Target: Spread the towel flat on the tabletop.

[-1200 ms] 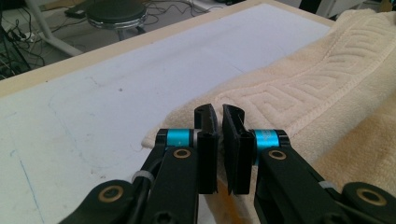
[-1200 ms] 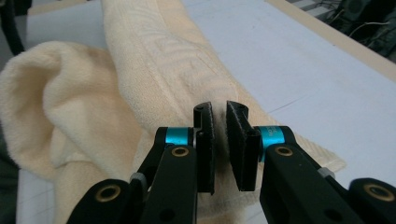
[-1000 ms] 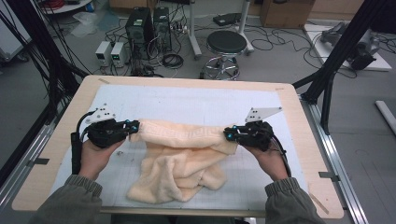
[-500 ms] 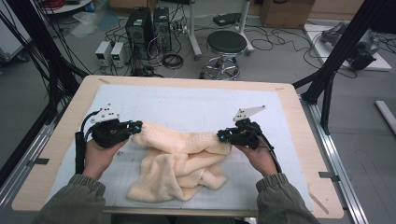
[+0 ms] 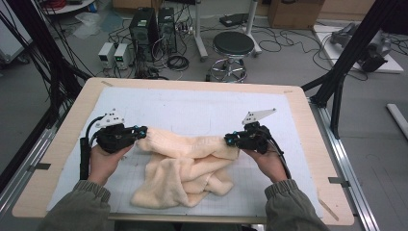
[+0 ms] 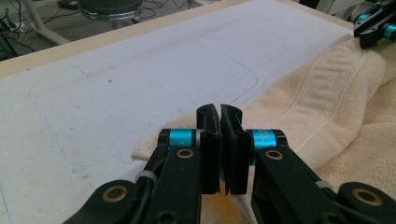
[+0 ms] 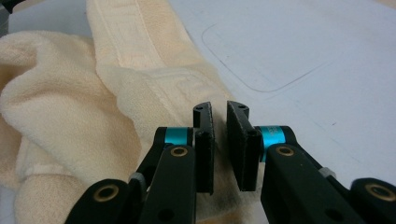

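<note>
A cream terry towel (image 5: 183, 163) lies bunched on the mat, its upper edge strung between my two grippers. The left gripper (image 5: 142, 131) is at the towel's left end. In the left gripper view its jaws (image 6: 219, 112) stand almost together with the towel's (image 6: 327, 93) corner pinched low between them. My right gripper (image 5: 228, 140) is at the right end. In the right gripper view the right gripper (image 7: 219, 109) keeps a narrow gap between its jaws, and the towel's (image 7: 60, 107) patterned hem runs into that gap.
A pale gridded mat (image 5: 192, 106) covers the wooden table (image 5: 62, 144). On the floor behind stand a black stool (image 5: 233, 45), computer boxes (image 5: 154, 24) and loose cables. A dark frame post (image 5: 346, 62) rises at the right. The right gripper (image 6: 373, 25) appears far off in the left gripper view.
My right gripper has moved inward to the left and sunk a little with its end of the towel. The towel's upper edge is slacker and more bunched. The left gripper stayed put.
</note>
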{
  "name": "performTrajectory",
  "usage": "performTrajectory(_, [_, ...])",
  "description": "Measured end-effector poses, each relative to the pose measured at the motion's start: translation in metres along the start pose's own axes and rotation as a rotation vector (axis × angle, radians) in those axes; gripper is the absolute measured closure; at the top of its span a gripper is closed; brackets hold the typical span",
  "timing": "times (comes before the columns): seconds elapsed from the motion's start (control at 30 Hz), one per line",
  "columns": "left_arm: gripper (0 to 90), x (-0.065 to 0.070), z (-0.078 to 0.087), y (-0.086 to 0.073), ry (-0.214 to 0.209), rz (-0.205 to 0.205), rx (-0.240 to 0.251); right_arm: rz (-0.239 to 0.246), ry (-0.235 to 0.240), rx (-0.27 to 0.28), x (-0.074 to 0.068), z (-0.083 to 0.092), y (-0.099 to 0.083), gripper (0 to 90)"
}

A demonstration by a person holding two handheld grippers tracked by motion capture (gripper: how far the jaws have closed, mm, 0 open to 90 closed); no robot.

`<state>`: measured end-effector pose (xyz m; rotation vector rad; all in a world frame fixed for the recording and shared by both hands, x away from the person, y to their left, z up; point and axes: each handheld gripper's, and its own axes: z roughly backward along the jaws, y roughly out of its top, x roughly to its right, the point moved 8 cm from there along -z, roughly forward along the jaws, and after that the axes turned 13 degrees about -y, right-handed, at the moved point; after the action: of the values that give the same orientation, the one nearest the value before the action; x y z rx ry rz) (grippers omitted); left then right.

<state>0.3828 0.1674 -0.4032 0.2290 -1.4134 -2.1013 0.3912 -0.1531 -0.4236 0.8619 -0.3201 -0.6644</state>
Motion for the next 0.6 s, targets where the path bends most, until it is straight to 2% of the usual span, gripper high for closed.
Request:
performTrajectory(0.07, [86.1, 0.001, -0.002, 0.000, 0.000, 0.000, -0.002, -0.027, 0.033, -0.023, -0.003, -0.006, -0.002, 77.9])
performTrajectory(0.1, [86.1, 0.001, -0.002, 0.000, 0.001, -0.001, -0.001, -0.020, 0.038, -0.039, -0.003, -0.010, -0.004, 78.2])
performTrajectory(0.17, [86.1, 0.001, -0.001, 0.000, -0.001, -0.002, 0.000, -0.007, 0.039, -0.077, -0.004, -0.017, -0.008, 78.5])
performTrajectory(0.37, [86.1, 0.001, -0.002, 0.000, -0.003, 0.000, 0.002, -0.043, 0.053, -0.134, -0.003, -0.035, -0.015, 75.8])
performTrajectory(0.43, [86.1, 0.001, -0.002, 0.000, -0.004, -0.003, -0.003, -0.034, 0.044, -0.159, -0.003, -0.042, -0.019, 75.6])
performTrajectory(0.5, [86.1, 0.001, -0.002, 0.000, -0.004, -0.002, -0.002, -0.039, 0.043, -0.173, -0.005, -0.046, -0.020, 79.3])
performTrajectory(0.53, [86.1, 0.001, -0.001, 0.000, -0.005, -0.003, -0.003, -0.015, 0.031, -0.169, -0.005, -0.048, -0.019, 81.8])
performTrajectory(0.6, [86.1, 0.001, -0.001, 0.000, -0.004, -0.001, -0.001, 0.003, 0.023, -0.166, -0.005, -0.047, -0.018, 85.2])
